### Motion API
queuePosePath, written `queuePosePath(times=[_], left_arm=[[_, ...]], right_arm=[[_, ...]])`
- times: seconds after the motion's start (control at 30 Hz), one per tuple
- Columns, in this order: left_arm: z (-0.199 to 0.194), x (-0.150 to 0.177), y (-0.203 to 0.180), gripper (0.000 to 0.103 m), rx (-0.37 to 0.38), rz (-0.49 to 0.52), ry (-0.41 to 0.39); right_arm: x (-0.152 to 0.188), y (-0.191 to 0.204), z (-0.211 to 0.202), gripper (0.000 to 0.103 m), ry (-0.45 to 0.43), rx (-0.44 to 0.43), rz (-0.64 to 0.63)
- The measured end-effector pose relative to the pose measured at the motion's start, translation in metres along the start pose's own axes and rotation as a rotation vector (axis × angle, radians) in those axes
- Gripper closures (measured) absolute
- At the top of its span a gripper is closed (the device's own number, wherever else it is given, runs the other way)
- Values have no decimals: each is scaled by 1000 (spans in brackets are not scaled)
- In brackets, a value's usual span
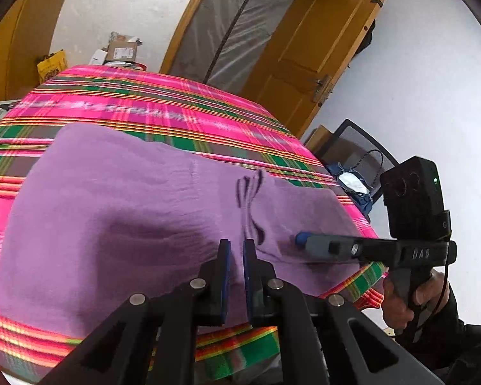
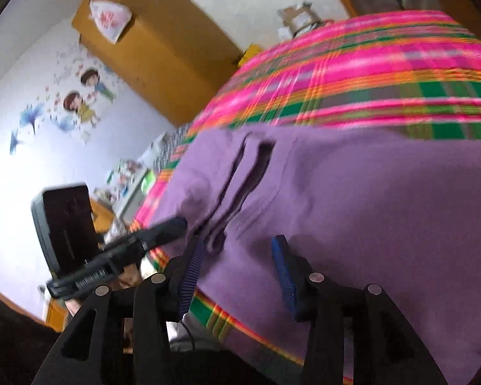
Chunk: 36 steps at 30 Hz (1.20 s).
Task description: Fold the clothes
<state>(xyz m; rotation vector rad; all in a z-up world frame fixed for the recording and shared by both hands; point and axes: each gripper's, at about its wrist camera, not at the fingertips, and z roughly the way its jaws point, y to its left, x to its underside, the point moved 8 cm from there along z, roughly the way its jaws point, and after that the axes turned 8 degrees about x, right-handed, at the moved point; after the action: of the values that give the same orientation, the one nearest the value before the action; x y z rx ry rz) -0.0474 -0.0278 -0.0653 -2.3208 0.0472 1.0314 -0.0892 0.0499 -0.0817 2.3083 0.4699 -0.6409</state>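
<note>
**Now: one purple garment, two grippers at its near edge**

Right, one purple garment [image 1: 118, 199] lies spread flat on the plaid bedspread [image 1: 163, 102], covering most of the near half of the bed. Just one piece of clothing in play, and two grippers working it.

Left gripper [image 1: 236, 247] first: its two blue-padded fingers [image 1: 225, 276] stand almost together, a narrow slot between them, and purple cloth fills that slot in the left wrist view. Whether the pads actually pinch a fold or merely sit over the fabric, I cannot tell from here.

Over to the right gripper [image 2: 240, 250]: jaws spread wide, nothing clamped. Its two fingers [image 2: 283, 276] straddle the garment's near edge, cloth lying under and between them, pads clear of it. A cluster of dark-edged folds [image 2: 240, 179], two long slits by my count, runs away from the right gripper's left-hand finger towards the middle of the bed.

From the left wrist view the right gripper comes in from the right side, its blue tip low over the purple cloth beside those same folds, a hand [image 1: 397, 301] wrapped around its handle. From the right wrist view the left gripper's dark tip meets the garment's edge at the left.

One wooden door [image 1: 320, 38] stands open behind the bed.
</note>
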Motion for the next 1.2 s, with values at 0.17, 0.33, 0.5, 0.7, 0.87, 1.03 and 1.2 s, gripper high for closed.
queuePosePath(times=[0.17, 0.33, 0.5, 0.7, 0.87, 1.03, 1.2], left_arm=[[25, -5, -7, 91, -26, 14, 40], [43, -1, -11, 87, -19, -14, 73], [50, 3, -14, 83, -38, 5, 83], [48, -3, -20, 83, -67, 34, 62], [46, -2, -19, 83, -74, 38, 50], [46, 3, -16, 83, -72, 35, 56], [49, 4, -16, 83, -80, 32, 62]], right_arm=[[-12, -20, -20, 57, -74, 23, 51], [-14, -34, -23, 57, -75, 37, 94], [-17, -37, -22, 57, -79, 27, 107], [-16, -45, -29, 57, -84, 24, 123], [-17, -50, -37, 57, -99, 36, 138], [-14, -54, -47, 57, -120, 44, 154], [-10, -62, -49, 57, -120, 48, 180]])
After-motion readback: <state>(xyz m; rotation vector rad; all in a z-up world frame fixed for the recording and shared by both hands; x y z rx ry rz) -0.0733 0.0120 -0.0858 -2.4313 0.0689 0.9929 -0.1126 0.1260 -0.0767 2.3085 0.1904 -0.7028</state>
